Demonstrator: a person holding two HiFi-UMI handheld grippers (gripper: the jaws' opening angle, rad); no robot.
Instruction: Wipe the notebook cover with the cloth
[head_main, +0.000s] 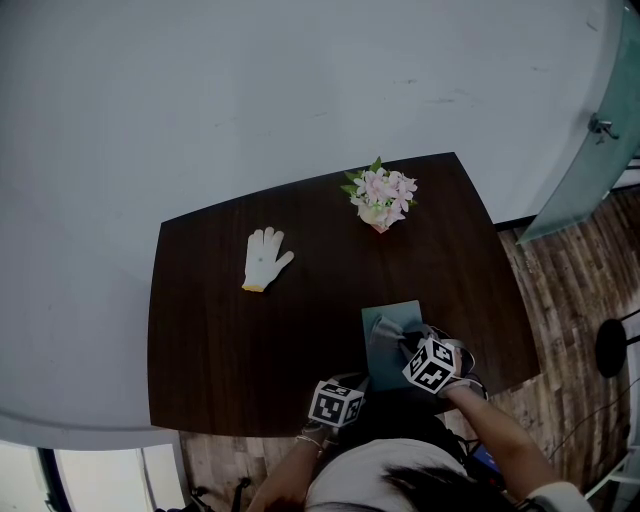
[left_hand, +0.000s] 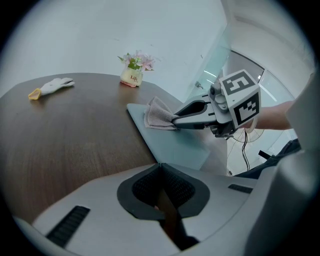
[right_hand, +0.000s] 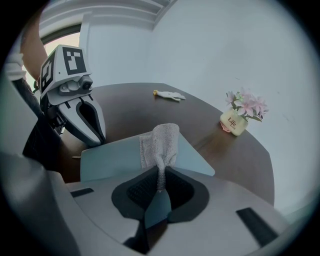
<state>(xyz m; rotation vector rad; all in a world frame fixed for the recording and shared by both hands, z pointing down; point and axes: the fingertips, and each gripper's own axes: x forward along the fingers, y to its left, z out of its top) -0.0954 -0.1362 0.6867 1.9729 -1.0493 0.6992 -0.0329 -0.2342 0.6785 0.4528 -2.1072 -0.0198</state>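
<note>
A teal notebook (head_main: 398, 318) lies flat near the table's front edge, right of centre. A grey cloth (head_main: 385, 327) rests on its cover. My right gripper (head_main: 402, 346) is shut on the cloth's near end, and the rest of the cloth (right_hand: 161, 141) drapes forward over the notebook (right_hand: 112, 157). My left gripper (head_main: 352, 388) hovers at the notebook's near-left corner with its jaws shut and nothing between them. From the left gripper view, the right gripper (left_hand: 176, 120) pins the cloth (left_hand: 158, 114) onto the notebook (left_hand: 170, 142). I cannot tell whether the left gripper (right_hand: 99, 141) touches the notebook.
A white work glove (head_main: 264, 259) lies at the table's left middle. A small pot of pink flowers (head_main: 381, 198) stands at the far side. The dark wood table (head_main: 220, 340) ends just before my grippers. A glass panel (head_main: 590, 130) stands at the right.
</note>
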